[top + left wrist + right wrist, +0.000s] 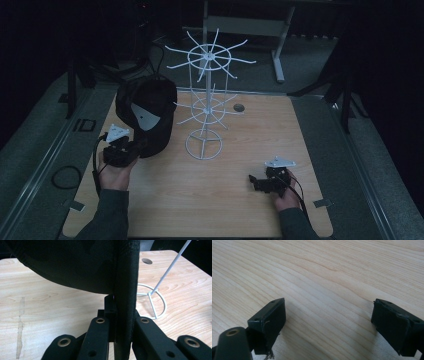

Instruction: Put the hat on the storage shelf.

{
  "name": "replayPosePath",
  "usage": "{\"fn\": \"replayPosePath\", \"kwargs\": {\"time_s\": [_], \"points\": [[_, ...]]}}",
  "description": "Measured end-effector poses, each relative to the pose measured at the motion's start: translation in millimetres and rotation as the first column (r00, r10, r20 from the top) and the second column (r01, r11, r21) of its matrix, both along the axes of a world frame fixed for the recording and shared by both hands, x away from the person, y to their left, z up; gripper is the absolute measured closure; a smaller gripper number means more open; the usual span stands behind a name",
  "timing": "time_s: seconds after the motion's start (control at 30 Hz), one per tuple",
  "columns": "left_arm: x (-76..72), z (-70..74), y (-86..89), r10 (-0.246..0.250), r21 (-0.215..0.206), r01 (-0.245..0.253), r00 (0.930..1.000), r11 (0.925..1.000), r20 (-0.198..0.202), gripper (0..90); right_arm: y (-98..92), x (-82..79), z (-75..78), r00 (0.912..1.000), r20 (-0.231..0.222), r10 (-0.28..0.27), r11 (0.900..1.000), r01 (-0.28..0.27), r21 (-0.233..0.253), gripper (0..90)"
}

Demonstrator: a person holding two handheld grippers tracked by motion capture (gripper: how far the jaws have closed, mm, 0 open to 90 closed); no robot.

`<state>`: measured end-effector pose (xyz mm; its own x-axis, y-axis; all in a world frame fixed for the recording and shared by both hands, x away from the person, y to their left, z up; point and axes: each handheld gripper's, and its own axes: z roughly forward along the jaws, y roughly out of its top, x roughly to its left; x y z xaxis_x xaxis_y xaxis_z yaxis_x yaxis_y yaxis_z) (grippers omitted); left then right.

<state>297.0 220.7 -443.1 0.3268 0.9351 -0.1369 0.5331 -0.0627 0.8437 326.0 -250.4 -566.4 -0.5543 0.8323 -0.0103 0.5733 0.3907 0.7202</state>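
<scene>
Closest to my lens, black jaws of my left gripper (120,315) are clamped on the stiff edge of the black cap (75,262), a thick band of its fabric running straight up between them. From the high view, that cap (150,112) is held up over the left part of the wooden table (225,200), its white inner label facing the camera, with my left gripper (131,149) gripping it from below and my left hand (115,172) behind the tool.

Just beside the cap, to its right, stands the white wire rack (206,100), upright on its round base ring with spokes spreading out at two levels. In the left gripper view that base ring (152,301) lies on the wood just past the cap's edge, one thin rod slanting up from it.

Farther right, well apart from cap and rack, my right gripper (257,182) sits low over the table near the front edge, held in my right hand (287,197). Its own view shows both pads (268,320) spread wide with bare wood grain between them, holding nothing.
</scene>
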Motion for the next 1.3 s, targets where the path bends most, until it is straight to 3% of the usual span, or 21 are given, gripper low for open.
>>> {"fn": "replayPosePath", "kwargs": {"time_s": [0.67, 1.3], "points": [[-1.1, 18.5, 2.7, 0.03, -0.006, -0.03, 0.9975, 0.9995, 0.064, 86.7, 0.0, 0.0, 0.0, 1.0, 0.0, 0.0, 1.0, 0.0, 0.0, 12.3], [-4.3, 31.4, -1.7, 0.026, 0.007, -0.027, 0.992, 0.9996, 0.123, 86.7, 0.0, 0.0, 0.1, 1.0, -0.001, 0.0, 1.0, 0.0, 0.0, 12.3]]}}
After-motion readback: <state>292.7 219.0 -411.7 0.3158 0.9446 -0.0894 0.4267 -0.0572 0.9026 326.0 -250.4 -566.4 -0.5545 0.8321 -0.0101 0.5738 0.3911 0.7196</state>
